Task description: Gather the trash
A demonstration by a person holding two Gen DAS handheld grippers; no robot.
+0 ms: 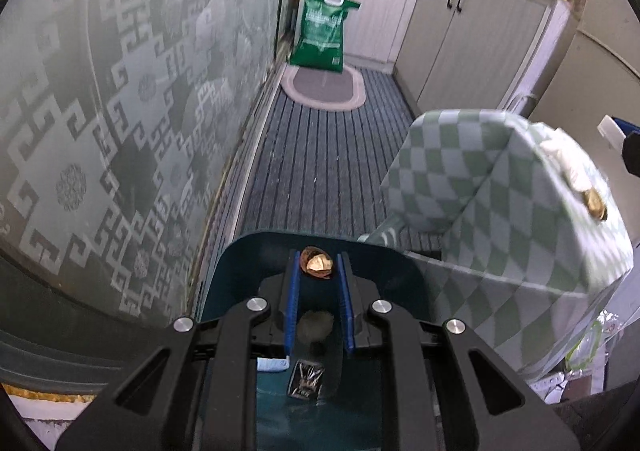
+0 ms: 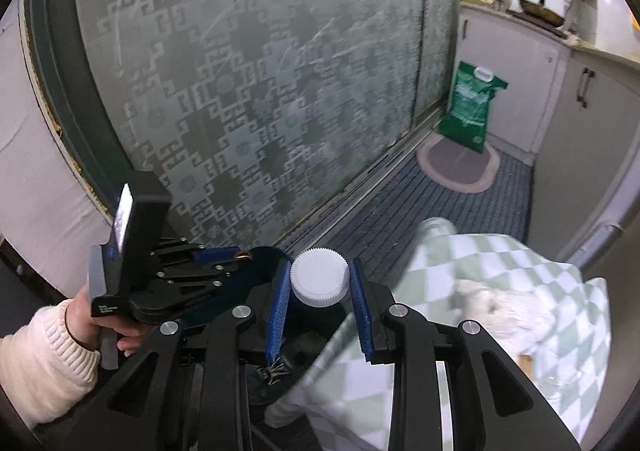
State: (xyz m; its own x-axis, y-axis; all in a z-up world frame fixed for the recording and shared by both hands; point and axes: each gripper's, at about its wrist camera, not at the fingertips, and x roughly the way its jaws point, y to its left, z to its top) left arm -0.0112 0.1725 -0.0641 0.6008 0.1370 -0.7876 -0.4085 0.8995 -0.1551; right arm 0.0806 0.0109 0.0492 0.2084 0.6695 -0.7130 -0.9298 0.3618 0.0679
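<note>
green bag print (blurred) — no legible text

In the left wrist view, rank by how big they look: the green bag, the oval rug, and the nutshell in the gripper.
1. Oval rug
2. Green bag, nearly alike
3. Nutshell, smallest despite being nearest, between the left gripper fingers

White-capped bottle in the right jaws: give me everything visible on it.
The bottle shows mostly its white cap: round, ridged edge, flat top, plastic by the look, facing the camera. Below it only a dark sliver of body shows; the rest is hidden. The right gripper has its blue-padded jaws closed on the cap's two sides. It is held above the dark teal bin, beside the checked tablecloth.
</note>
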